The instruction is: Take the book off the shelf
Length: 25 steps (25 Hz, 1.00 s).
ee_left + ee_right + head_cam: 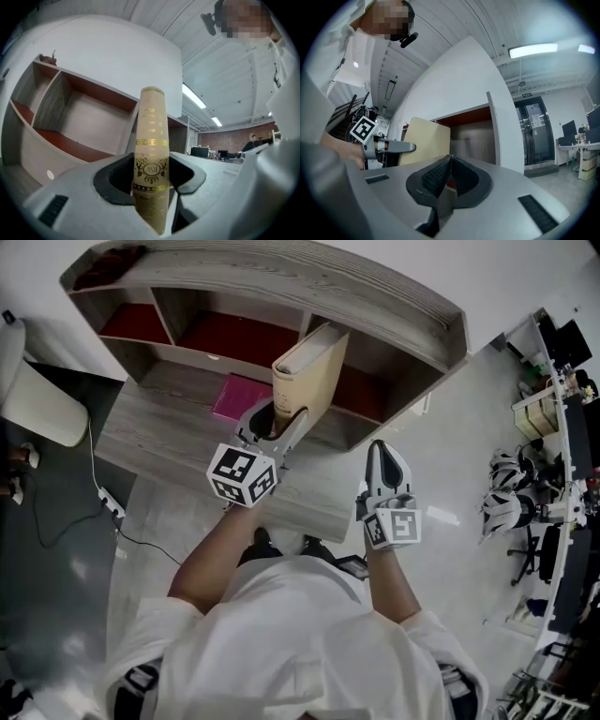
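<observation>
1. We note a curved wooden shelf (394, 296) with red-backed compartments, standing at the far side of the grey wood worktop (159, 427). The compartments we can see into are bare.
2. The cream book (314, 371) with gold bands on its spine is upright and slightly tilted at the shelf's front edge, right of centre. Whether its foot touches the shelf board we cannot tell.
3. The left gripper (274, 420) reaches in from the near side. Its jaws are clamped on the book's lower spine, one pad on each cover.
4. The right gripper (386, 460) hangs to the right, nearer than the book and apart from it. Its jaws are together with nothing between them.
5. A flat pink item (239, 397) lies on the worktop just left of the book.
</observation>
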{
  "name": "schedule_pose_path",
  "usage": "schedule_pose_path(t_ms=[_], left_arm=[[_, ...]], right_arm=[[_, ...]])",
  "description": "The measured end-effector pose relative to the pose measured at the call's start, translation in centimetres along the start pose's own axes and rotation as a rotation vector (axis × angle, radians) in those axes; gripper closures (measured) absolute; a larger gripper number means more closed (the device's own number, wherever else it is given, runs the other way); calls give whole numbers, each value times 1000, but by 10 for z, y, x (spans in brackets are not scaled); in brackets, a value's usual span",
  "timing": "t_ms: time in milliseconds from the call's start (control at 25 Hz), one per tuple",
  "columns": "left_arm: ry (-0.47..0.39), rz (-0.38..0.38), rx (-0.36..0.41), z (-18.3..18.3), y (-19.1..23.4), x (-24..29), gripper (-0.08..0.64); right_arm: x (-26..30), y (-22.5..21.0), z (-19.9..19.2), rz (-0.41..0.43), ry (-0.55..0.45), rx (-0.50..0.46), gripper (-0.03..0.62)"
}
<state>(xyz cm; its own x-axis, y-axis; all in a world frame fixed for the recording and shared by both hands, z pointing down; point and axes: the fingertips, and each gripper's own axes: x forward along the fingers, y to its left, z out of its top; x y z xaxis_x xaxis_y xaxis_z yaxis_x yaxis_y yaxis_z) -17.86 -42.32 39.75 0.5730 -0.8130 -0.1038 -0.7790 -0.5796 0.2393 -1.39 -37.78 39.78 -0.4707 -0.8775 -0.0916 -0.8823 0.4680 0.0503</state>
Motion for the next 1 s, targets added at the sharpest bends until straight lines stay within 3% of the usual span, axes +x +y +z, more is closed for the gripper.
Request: schedule_pose_path(t_ms=[440, 1000], left_arm=[[-28, 36, 212, 8, -16, -69, 354], [-8, 111, 253, -19, -62, -155, 354]], right_arm=[[-35, 6, 2, -122, 38, 0, 577], [-137, 8, -4, -189, 116, 35, 577]])
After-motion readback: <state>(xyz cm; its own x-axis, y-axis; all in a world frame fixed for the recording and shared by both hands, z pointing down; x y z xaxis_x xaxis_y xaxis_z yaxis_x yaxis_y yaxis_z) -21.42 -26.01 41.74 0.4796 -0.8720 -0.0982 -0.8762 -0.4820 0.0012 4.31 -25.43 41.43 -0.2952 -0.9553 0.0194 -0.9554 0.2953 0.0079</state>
